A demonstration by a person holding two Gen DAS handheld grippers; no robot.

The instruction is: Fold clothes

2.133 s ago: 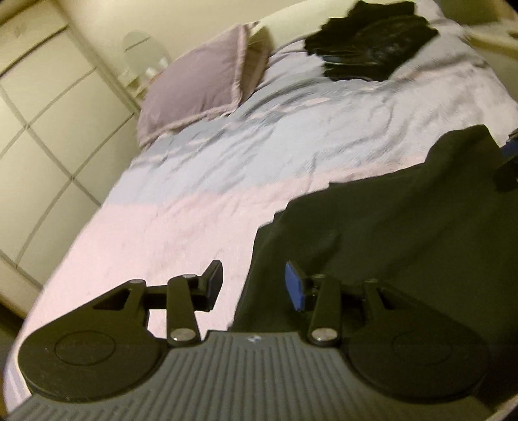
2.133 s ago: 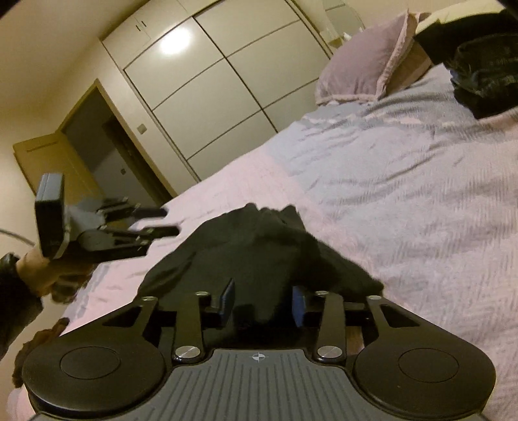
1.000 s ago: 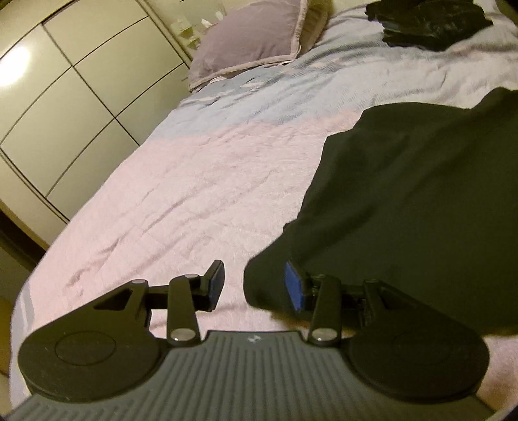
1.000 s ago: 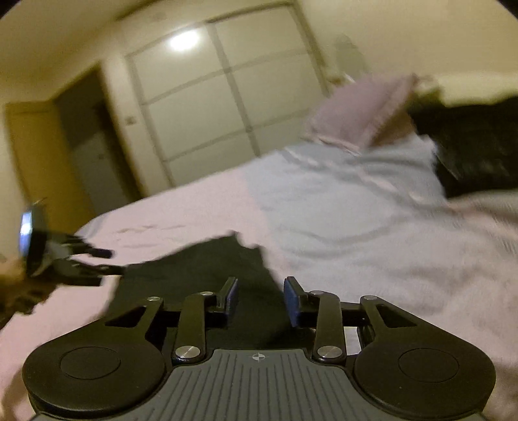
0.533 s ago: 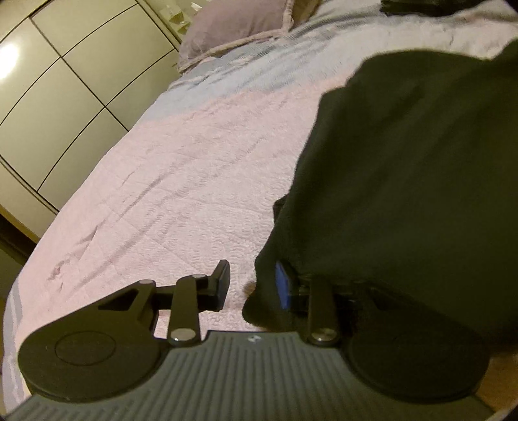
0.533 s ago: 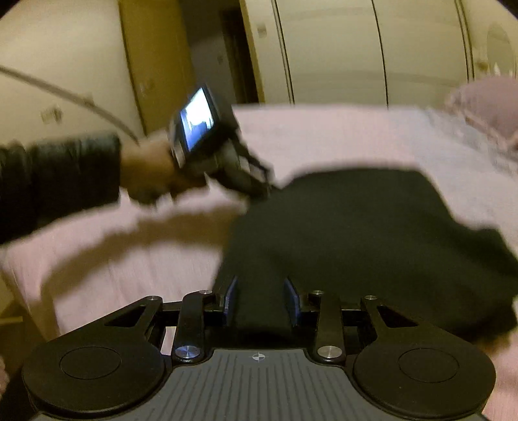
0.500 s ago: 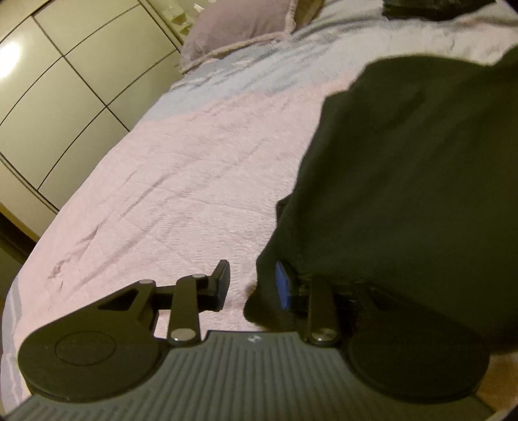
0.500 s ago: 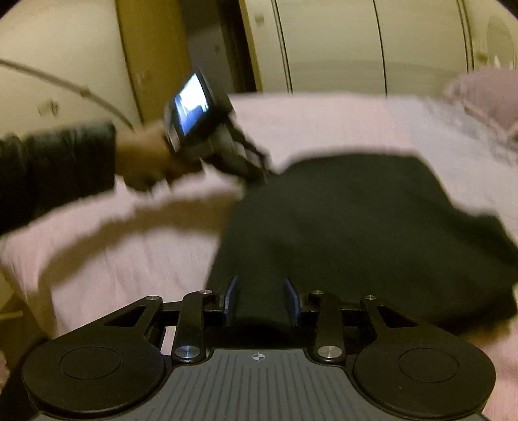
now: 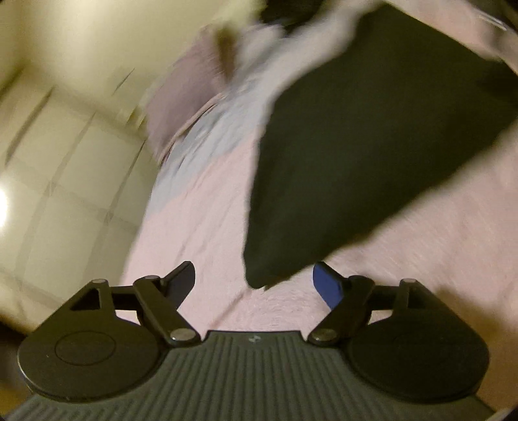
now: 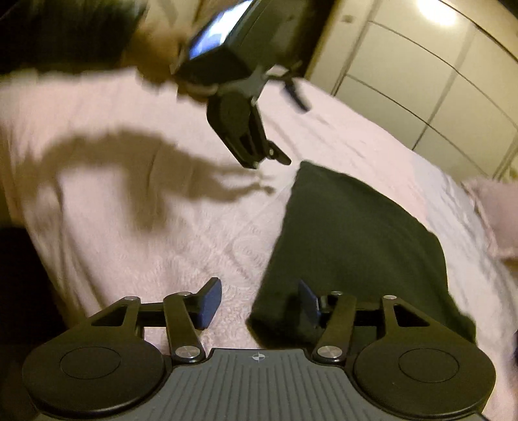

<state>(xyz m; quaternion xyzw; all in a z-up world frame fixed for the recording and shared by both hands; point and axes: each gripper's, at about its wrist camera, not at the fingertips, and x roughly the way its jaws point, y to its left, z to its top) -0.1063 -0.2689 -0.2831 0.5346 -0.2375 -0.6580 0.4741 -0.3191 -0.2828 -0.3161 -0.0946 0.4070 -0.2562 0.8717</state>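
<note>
We see the dark garment (image 10: 356,246) lying on the pink bedspread (image 10: 162,246) as a flat, roughly four-sided slab with fairly straight edges, one corner pointing toward the left tool (image 9: 254,283) and another sitting just ahead of the right tool (image 10: 259,302). Both tools are spread wide and pinch nothing: in the left wrist view the cloth's corner lies between the parted fingers but free of both, and in the right wrist view the right finger (image 10: 307,306) overlaps the cloth's near edge, though we cannot tell whether it touches. From the right wrist view we also see the left tool held in a hand (image 10: 152,61) above the bed, over the bedspread just beyond the garment's far corner, blurred with motion. We judge that the garment is at least part folded, since no sleeves, legs or loose flaps show and the outline is compact; yet the dimness hides any layering, so we cannot say how many folds it holds or whether another is wanted. The scene fits equally a piece laid flat between folds and one set down finished. Toward the head of the bed a pillow (image 9: 181,97) lies, and a dark shape (image 9: 278,13) beyond it is too blurred for us to tell whether it is more clothing.
</note>
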